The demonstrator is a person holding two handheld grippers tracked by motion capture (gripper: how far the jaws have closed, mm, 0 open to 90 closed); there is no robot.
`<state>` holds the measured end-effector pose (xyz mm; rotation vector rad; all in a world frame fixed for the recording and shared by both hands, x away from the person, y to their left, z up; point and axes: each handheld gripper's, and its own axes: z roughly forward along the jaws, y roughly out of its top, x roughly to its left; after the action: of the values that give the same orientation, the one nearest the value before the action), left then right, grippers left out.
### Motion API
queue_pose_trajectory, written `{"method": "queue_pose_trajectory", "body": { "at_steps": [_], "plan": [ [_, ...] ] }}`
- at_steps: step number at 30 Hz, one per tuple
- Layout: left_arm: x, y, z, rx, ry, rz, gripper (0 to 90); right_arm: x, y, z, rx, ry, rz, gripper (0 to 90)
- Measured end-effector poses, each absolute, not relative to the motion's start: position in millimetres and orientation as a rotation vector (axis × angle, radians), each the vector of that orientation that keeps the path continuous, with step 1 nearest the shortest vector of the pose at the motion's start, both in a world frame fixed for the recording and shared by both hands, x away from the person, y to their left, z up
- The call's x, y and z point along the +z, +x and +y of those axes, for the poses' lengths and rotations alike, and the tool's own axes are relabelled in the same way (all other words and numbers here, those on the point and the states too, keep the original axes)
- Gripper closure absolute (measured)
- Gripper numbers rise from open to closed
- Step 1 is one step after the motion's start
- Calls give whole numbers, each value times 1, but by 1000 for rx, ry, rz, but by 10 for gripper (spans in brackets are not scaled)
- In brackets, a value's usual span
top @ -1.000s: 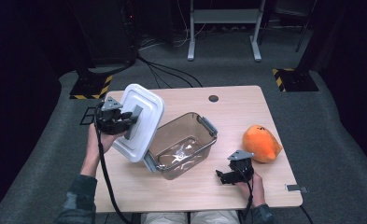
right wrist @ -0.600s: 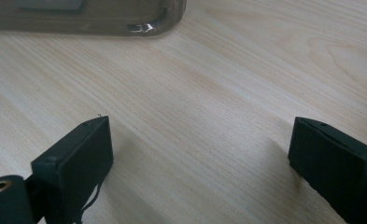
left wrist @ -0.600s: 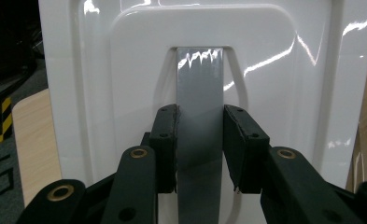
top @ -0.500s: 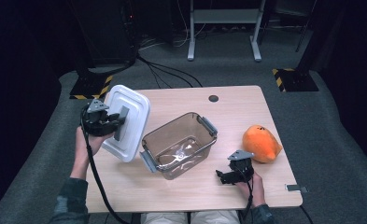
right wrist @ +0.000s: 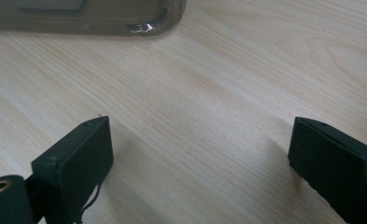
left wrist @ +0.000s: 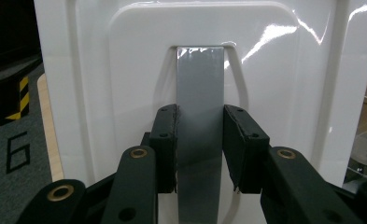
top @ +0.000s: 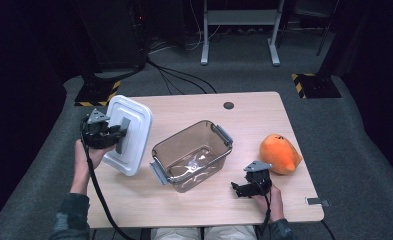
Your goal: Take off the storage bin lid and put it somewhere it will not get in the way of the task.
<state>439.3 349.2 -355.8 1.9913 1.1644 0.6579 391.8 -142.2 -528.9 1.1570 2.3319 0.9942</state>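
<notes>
Over the table [top: 194, 210], left gripper [top: 115, 136] clamps the tilted lid [top: 134, 125].

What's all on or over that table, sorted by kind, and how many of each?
Lids: 1, white lid, held by its grey handle.
Containers: 1, clear tub.
Soft toys: 1, orange plush.
Grippers: 2, left, right.
Total: 5.

lid [top: 130, 134] | carried left off the container [top: 191, 155] by left gripper [top: 118, 134] | now near table's left edge
</notes>
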Motion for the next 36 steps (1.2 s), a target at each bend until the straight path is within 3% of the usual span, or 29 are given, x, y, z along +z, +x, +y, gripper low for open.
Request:
{"method": "queue_pose_trajectory", "body": {
  "at_steps": [18,36],
  "plan": [
    [-404,457,365,554,2005,1282,667,-529,392,-142,995,1158,2331,59],
    [-442,476,357,480,2038,1357,667,-529,392,-142,994,1158,2331,59]
  ]
}}
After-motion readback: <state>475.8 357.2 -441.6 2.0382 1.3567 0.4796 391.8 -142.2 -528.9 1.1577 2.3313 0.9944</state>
